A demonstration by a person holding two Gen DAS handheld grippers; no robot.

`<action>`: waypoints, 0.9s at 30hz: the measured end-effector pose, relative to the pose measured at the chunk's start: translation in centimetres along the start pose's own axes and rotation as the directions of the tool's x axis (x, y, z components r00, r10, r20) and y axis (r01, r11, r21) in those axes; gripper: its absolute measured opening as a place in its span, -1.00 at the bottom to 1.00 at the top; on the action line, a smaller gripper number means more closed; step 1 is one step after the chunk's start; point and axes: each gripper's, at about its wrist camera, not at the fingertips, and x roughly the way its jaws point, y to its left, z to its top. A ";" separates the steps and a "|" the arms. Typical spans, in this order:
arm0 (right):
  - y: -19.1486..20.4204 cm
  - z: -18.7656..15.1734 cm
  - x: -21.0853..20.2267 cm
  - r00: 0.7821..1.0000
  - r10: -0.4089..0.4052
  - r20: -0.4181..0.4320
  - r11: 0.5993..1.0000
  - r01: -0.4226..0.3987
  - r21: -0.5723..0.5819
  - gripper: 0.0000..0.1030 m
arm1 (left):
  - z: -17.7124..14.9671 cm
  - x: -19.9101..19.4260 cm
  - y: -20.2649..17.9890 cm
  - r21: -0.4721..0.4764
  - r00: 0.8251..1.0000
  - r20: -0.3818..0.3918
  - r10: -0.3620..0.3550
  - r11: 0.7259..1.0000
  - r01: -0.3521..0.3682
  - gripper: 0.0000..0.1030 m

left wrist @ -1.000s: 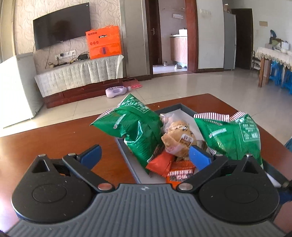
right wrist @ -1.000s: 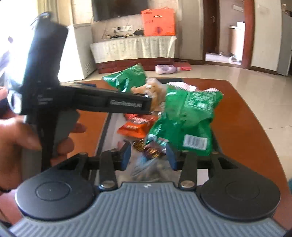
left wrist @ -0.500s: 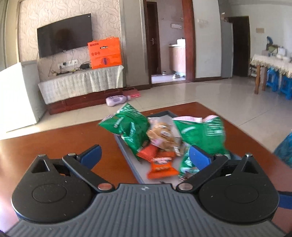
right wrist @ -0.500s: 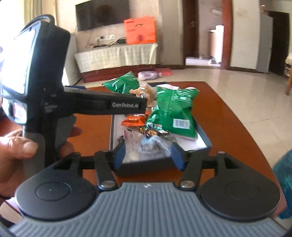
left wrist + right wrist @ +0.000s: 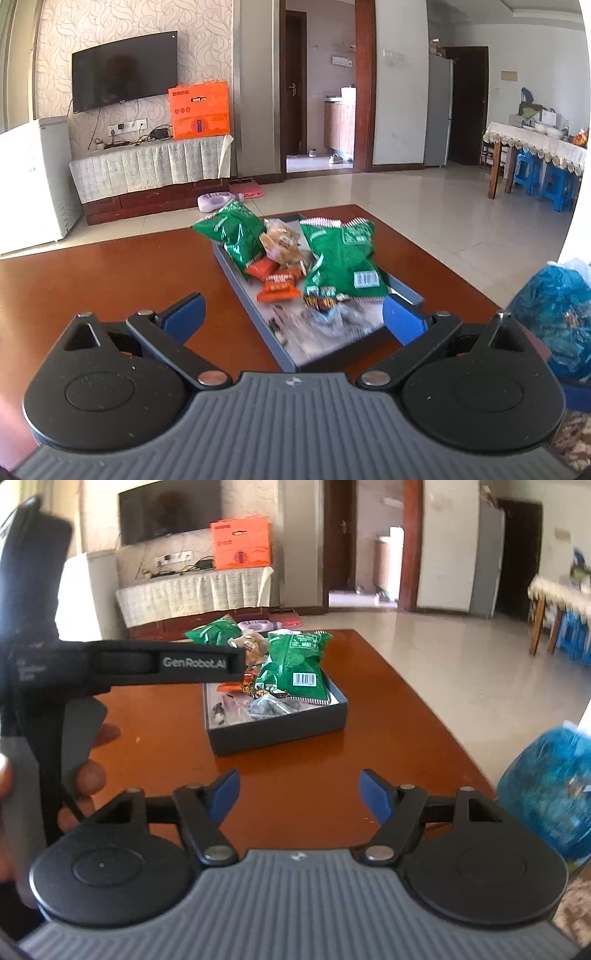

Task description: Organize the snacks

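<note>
The snacks (image 5: pixel 291 668) sit piled in the grey tray (image 5: pixel 277 731) mid-tabletop (image 5: pixel 155 746), gathered to keep them tidy. Right gripper (image 5: pixel 297 794), fingers just spread and empty, hangs near; left gripper (image 5: pixel 291 319) likewise released.

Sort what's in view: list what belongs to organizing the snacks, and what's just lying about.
Job: grey tray; two green snack bags; orange packets; wrapped pastry; clear wrappers.

Lying about: blue plastic bag; purple bottle on the floor; orange box.
</note>
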 end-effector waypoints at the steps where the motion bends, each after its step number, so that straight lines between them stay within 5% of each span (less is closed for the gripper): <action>1: 0.0 -0.2 -0.4 1.000 0.004 0.007 1.000 -0.004 -0.007 0.43 | -0.3 -0.7 -0.1 -0.003 1.000 -0.005 0.003 1.000 -0.003 1.00; 11: 0.2 -1.7 -0.8 1.000 -0.023 0.004 1.000 0.023 -0.006 0.43 | -3.1 -5.2 -1.4 -0.015 0.999 -0.033 0.007 1.000 -0.008 1.00; 27: 0.3 -2.2 -0.4 0.999 -0.043 -0.016 0.999 0.044 0.007 0.43 | -3.3 -4.8 -1.5 -0.011 0.999 -0.039 0.030 0.999 -0.031 1.00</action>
